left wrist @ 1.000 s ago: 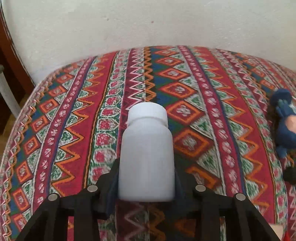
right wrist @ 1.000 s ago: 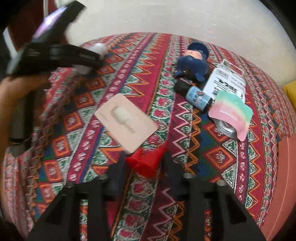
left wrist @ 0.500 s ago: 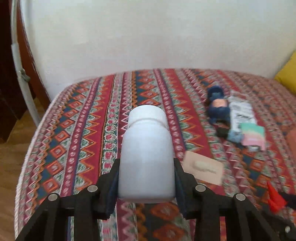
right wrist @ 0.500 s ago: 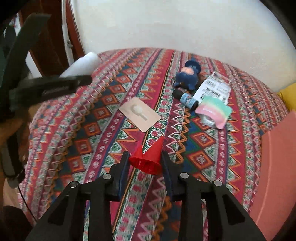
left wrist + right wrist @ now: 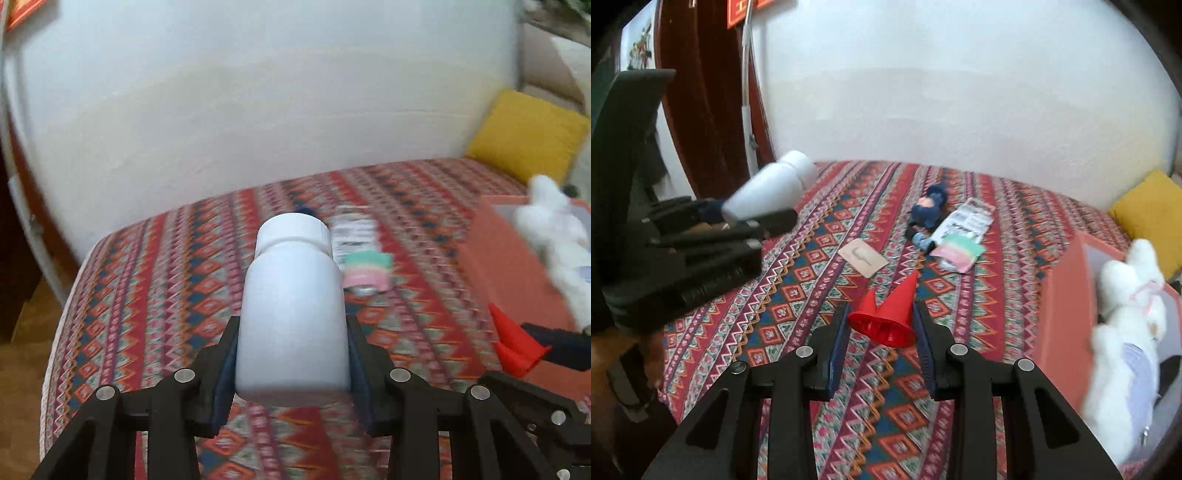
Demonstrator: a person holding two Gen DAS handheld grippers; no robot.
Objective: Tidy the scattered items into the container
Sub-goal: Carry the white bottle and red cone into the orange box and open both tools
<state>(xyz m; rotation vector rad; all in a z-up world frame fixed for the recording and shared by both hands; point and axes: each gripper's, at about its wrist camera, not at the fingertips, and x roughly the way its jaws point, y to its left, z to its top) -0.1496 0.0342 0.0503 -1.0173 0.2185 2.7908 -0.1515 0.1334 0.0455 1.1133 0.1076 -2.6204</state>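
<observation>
Left gripper [image 5: 291, 373]: clamping white plastic bottle [image 5: 291, 314] around its lower body, above the patterned bedspread [image 5: 147, 295]
Right gripper [image 5: 882, 343]: gripping red cone-shaped piece [image 5: 886, 314] at its wide rim
Container: orange box [image 5: 1067, 317] lying to the right, white plush toy [image 5: 1126, 325] inside
Handling: bottle appearing light, rigid, smooth; body grip suiting it

A yellow cushion [image 5: 529, 133] rests against the white wall [image 5: 258, 92] on the patterned bedspread [image 5: 820, 266].
</observation>
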